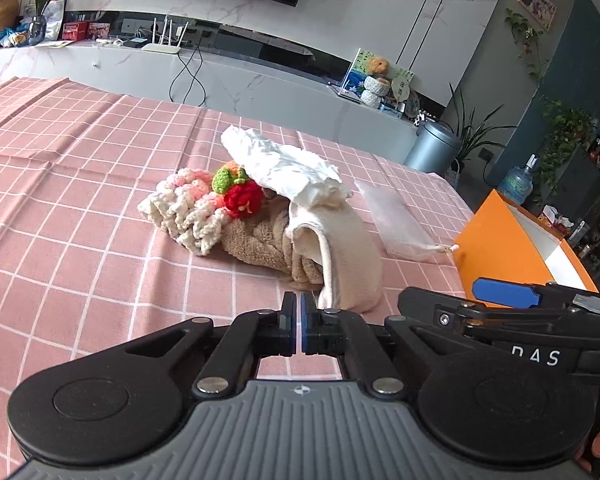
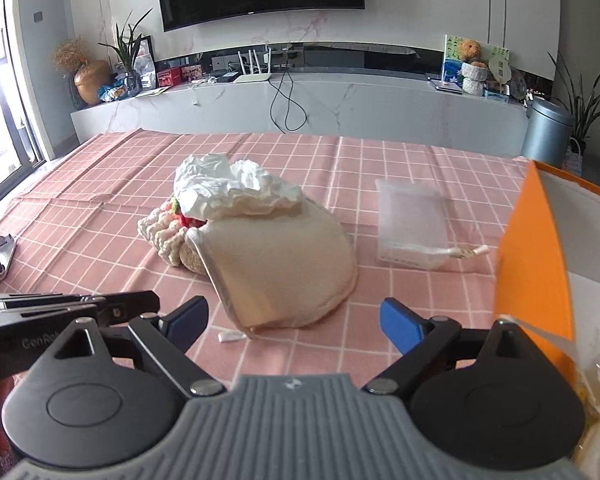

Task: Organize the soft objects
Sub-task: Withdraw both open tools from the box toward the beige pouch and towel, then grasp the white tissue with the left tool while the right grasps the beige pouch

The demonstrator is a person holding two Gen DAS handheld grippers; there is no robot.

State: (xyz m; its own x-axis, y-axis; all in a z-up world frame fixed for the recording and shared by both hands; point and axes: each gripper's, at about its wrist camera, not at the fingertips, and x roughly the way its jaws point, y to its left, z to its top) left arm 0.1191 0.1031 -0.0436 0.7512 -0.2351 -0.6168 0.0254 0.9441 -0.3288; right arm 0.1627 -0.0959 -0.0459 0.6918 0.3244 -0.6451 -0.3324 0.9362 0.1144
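Lying heaped mid-surface [image 2: 100,184], cream pouch [image 2: 284,264], brown towel [image 1: 260,244], crochet piece [image 1: 188,208] and crumpled tissue [image 2: 228,192] likely await sorting into the orange box [image 2: 532,264] (rightward), left hand-held gripper [image 1: 299,312] pressed together empty beside the pouch, right hand-held gripper [image 2: 296,320] spread, low before it.

Heaped mid-tabletop: cream drawstring pouch [image 2: 284,268] nearest, mouth facing left, slumped over brown plush fabric [image 1: 260,242]. Crumpled white cloth [image 1: 288,168] draped on top. Cream-and-pink crochet piece [image 1: 188,212] with red [image 1: 244,199] and green [image 1: 225,179] knitted bits at far left. Clear mesh pouch [image 2: 412,224] flat, apart to right.
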